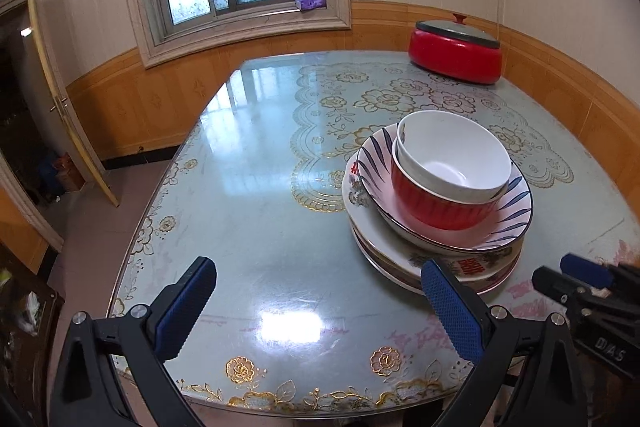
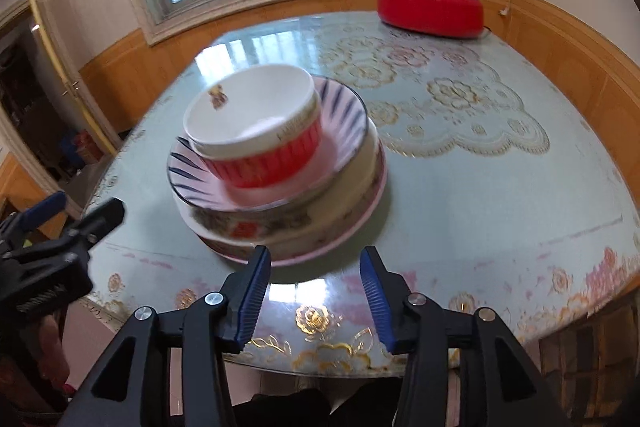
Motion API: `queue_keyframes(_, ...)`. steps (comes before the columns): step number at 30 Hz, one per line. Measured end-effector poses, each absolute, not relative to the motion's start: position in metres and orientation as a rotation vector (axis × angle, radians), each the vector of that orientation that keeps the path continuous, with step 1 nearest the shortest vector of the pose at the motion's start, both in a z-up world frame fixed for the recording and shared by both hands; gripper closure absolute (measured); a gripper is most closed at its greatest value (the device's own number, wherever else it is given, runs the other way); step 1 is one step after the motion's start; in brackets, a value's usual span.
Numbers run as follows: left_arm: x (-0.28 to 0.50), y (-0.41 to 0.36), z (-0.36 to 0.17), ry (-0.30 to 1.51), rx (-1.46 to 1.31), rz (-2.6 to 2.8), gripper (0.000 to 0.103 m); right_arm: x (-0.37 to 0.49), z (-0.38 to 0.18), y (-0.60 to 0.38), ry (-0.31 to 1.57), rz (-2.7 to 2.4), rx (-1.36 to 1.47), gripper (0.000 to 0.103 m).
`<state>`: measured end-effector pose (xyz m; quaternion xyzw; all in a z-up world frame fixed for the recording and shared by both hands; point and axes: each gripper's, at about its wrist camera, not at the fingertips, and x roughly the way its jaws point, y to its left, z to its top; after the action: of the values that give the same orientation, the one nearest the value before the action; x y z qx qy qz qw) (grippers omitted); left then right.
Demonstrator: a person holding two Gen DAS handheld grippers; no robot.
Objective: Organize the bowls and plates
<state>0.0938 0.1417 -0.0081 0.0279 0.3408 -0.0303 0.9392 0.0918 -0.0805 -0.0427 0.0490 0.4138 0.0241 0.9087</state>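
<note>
Pale blue floral cloth under glass is seen covering the table [image 1: 248, 187]. A red lidded pot [image 1: 456, 57] is set at its far corner. Stacked plates [image 1: 472, 267] near the front edge are topped by a striped dish [image 1: 516, 211], a red bowl [image 1: 436, 207] and a white bowl [image 1: 452, 155]. The left gripper [image 1: 316, 303] is held wide and empty; the right gripper [image 2: 314, 291] is held partly open, empty.

stack [image 2: 280, 163]: blurred in the right wrist view; plate patterns cannot be read
lowest plates [image 1: 472, 277]: partly hidden by a left finger [image 1: 452, 311], lower right
red bowl [image 1: 440, 205]: inside hidden by the white bowl [image 1: 454, 155]
right gripper [image 1: 592, 291]: cut off at the right edge
doorway [image 1: 16, 115]: too dark at left
</note>
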Motion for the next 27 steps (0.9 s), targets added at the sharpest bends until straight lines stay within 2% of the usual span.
queue_keyframes(5,0.086,0.141,-0.010,0.687,0.041,-0.087,0.000,0.083,-0.043,-0.077,0.836,0.046,0.099,0.041)
queue_keyframes(27,0.096,0.134,-0.019,0.722,0.070,-0.089,0.000,0.081,-0.043,-0.066,0.833,0.050,0.071,0.040)
